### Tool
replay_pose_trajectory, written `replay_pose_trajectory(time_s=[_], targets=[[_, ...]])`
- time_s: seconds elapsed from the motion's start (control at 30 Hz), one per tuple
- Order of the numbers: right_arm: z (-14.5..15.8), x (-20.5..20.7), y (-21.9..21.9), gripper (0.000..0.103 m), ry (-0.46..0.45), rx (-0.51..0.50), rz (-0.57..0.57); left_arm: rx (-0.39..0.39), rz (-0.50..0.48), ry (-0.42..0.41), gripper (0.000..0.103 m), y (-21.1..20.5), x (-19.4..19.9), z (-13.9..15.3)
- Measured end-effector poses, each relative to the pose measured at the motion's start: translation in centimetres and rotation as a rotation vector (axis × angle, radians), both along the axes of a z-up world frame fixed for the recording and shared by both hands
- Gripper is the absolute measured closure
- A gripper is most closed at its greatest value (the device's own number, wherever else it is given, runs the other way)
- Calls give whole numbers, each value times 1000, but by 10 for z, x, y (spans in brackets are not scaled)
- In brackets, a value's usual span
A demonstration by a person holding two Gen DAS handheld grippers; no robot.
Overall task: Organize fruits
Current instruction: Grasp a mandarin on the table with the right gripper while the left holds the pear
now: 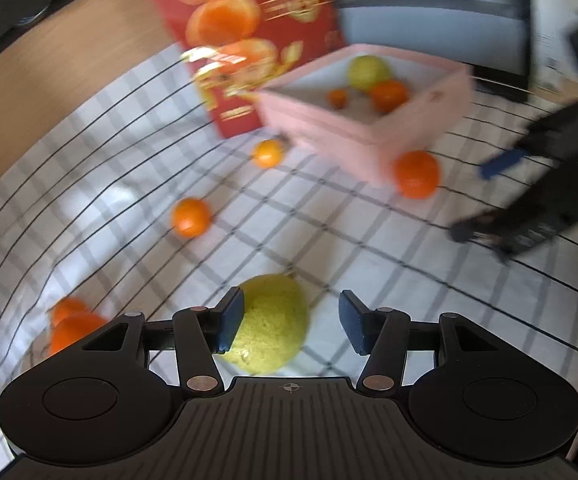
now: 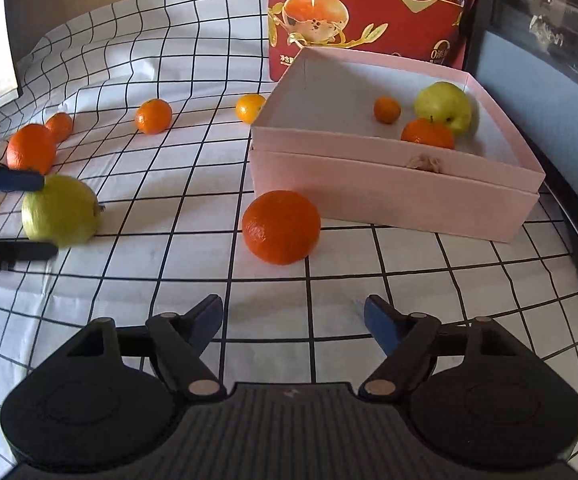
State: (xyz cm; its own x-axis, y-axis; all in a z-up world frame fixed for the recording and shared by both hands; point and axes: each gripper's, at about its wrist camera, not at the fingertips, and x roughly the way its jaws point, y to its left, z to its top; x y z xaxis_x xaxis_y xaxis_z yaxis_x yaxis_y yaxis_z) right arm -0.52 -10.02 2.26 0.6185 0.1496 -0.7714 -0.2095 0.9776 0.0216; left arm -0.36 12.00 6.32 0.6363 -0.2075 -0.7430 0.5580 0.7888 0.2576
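The left gripper (image 1: pixel 291 326) has its jaws spread wide around a yellow-green pear (image 1: pixel 271 324) lying on the checked cloth (image 1: pixel 369 248); the left pad touches or nearly touches the fruit, the right pad stands apart from it, so nothing is clamped. The pear has a dull, slightly pitted skin and a short stalk end pointing toward the box, seen in the right wrist view (image 2: pixel 63 212). The right gripper (image 2: pixel 293 322) hangs open over bare cloth, holding nothing.

Just beyond it sits one large orange (image 2: pixel 282 227), round and bright with a dimpled rind, close to the front wall of the pink box (image 2: pixel 389 196). Loose on the cloth there are five orange fruits in all: this one, two near the pear at the left (image 2: pixel 31 148) (image 2: pixel 59 126), one mid-cloth (image 2: pixel 153 116) and a small yellowish one (image 2: pixel 250 108) by the box corner.

Inside the box lie three fruits: a tangerine (image 2: pixel 427 134), a green apple-like fruit (image 2: pixel 443 106) touching it, and a small mandarin (image 2: pixel 387 109) apart.

Behind stands one red carton (image 2: pixel 369 12) printed with oranges
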Motion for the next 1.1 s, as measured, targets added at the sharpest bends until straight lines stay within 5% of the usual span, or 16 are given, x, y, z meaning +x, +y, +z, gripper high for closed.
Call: replay_pose_trajectory(time_s=[0.3,0.53,1.1], targets=[[-1,-4,1,20,-7,-12,2,-135,230,61,46,36,37,-5],[-2,-7,0,18,-6,-13,5,-137,274,103,42,45,51,-12],[-4,-14,-3,11,-38,-9,-26,-375,479,271,37,64,93,-34]])
